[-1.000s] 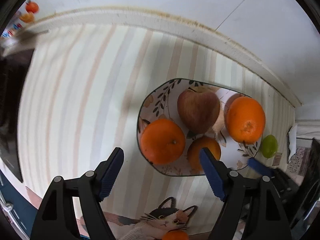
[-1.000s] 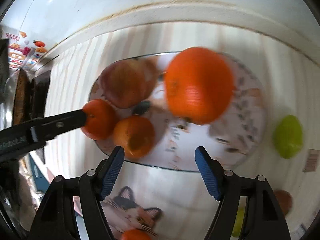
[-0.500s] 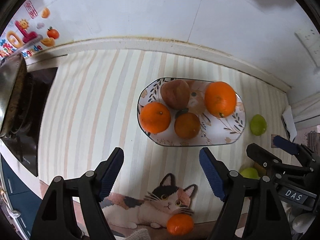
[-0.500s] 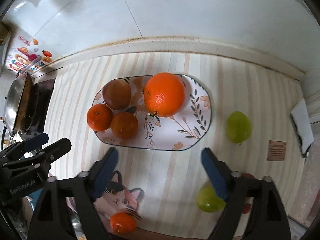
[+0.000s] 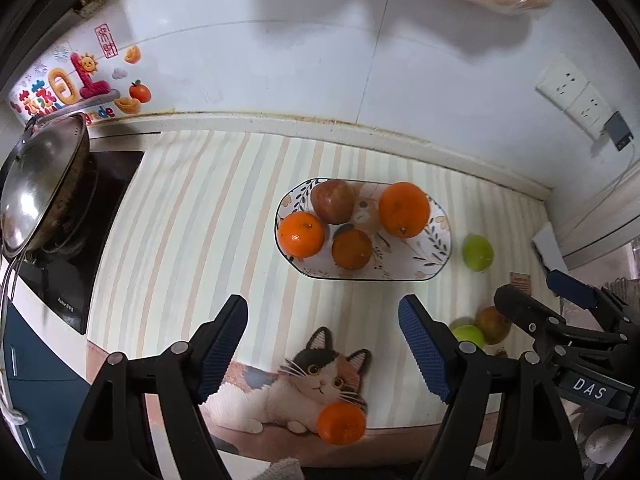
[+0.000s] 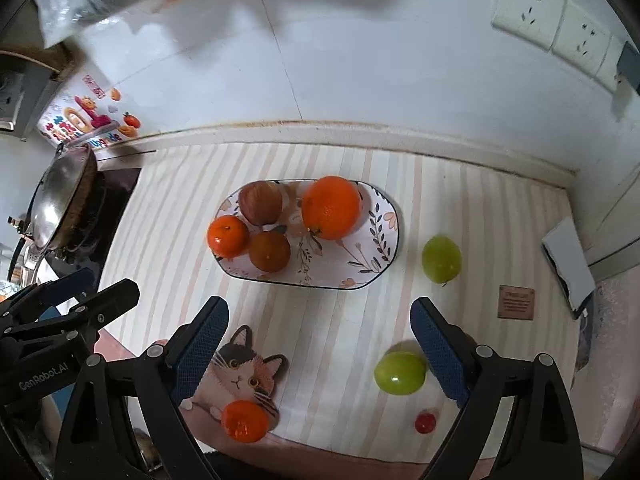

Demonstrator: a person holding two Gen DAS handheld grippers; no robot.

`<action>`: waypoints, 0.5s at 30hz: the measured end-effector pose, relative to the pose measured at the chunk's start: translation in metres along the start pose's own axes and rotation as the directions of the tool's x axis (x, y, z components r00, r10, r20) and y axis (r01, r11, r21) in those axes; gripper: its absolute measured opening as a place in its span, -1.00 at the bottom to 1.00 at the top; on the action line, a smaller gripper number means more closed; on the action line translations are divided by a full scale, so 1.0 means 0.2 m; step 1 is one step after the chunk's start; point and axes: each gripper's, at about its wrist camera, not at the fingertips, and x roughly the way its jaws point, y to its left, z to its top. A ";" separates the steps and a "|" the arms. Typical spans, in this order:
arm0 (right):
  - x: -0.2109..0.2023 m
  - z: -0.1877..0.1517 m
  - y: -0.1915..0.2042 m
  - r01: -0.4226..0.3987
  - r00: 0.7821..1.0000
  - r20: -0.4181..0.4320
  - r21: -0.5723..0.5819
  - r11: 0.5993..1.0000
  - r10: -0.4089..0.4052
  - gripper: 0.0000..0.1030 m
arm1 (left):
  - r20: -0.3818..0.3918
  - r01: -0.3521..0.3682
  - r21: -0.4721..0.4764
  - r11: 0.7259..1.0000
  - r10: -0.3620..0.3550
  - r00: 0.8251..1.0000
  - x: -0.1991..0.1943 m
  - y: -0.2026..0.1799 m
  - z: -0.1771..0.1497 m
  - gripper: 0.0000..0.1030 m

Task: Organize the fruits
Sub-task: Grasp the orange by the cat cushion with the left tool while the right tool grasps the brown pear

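While both grippers' fingers (image 6: 202, 344) gape empty, plate (image 6: 384, 232) lies beyond fingertips.

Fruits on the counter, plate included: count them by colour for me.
Orange fruits: 4
Green fruits: 2
Red or reddish-brown fruits: 3
Total: 9

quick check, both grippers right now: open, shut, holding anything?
Left gripper: open, holding nothing.
Right gripper: open wide, holding nothing.
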 end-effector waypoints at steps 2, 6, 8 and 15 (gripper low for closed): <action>-0.05 -0.02 0.01 -0.016 1.000 0.016 0.001 1.000 0.016 0.83 | 0.015 0.002 -0.003 1.000 -0.002 1.000 -0.04 -0.01 -0.02 0.49; -0.14 -0.07 0.01 -0.046 0.998 0.041 0.003 0.999 0.045 0.83 | 0.028 0.010 -0.011 1.000 -0.009 1.000 -0.10 -0.03 -0.07 0.49; -0.17 -0.08 -0.01 -0.062 0.997 0.048 0.016 0.998 0.061 0.83 | 0.026 0.015 -0.017 1.000 -0.014 1.000 -0.11 -0.04 -0.09 0.49; -0.12 -0.15 -0.28 -0.056 0.998 0.000 0.137 0.989 0.057 0.83 | -0.071 -0.010 -0.021 1.000 0.008 0.997 0.04 -0.06 -0.23 0.49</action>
